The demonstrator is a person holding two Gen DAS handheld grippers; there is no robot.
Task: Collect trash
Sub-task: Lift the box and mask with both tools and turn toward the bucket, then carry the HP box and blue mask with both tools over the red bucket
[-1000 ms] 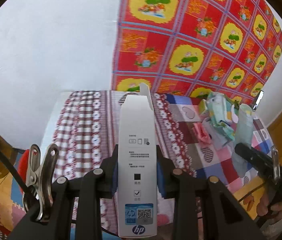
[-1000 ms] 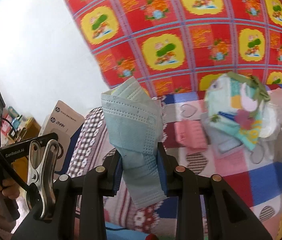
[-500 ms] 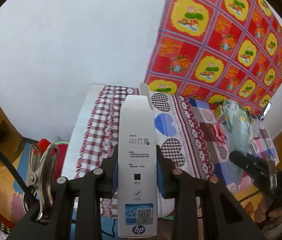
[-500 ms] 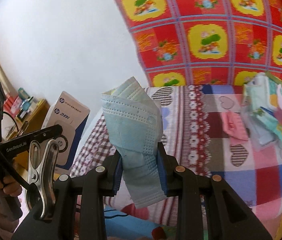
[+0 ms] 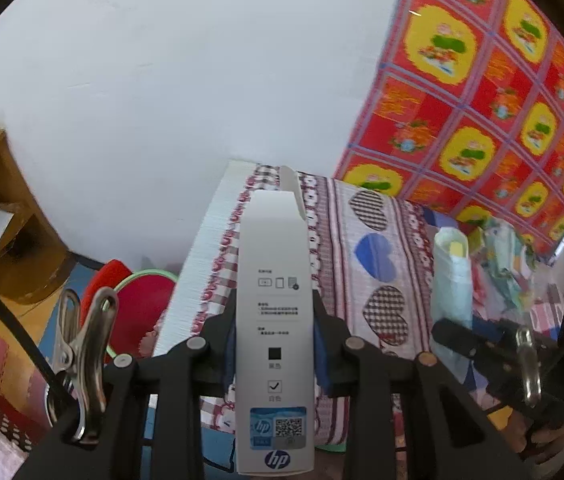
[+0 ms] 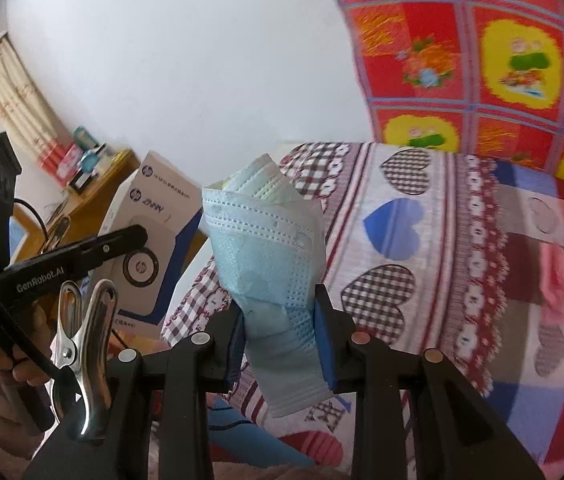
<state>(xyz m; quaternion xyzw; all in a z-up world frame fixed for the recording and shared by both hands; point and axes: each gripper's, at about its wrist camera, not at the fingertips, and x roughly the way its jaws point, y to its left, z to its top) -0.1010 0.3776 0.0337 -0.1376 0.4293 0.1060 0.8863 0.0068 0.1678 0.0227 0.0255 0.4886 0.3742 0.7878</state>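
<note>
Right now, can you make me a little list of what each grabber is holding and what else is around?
left gripper: jaws shut on a tall white cardboard HP box, upright
right gripper: jaws shut on a crumpled light-blue face mask
bed: patchwork heart-print cover
still on bed: pile of crumpled wrappers
floor by bed: red bin with green rim
wall: red and yellow patterned cloth

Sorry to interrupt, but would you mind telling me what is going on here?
A person is collecting trash with a handheld gripper in each hand. The left gripper has its jaws shut on a white HP box; the right gripper is shut on a crumpled blue face mask. Both are held beside the bed, where more litter lies. A red bin sits on the floor.
</note>
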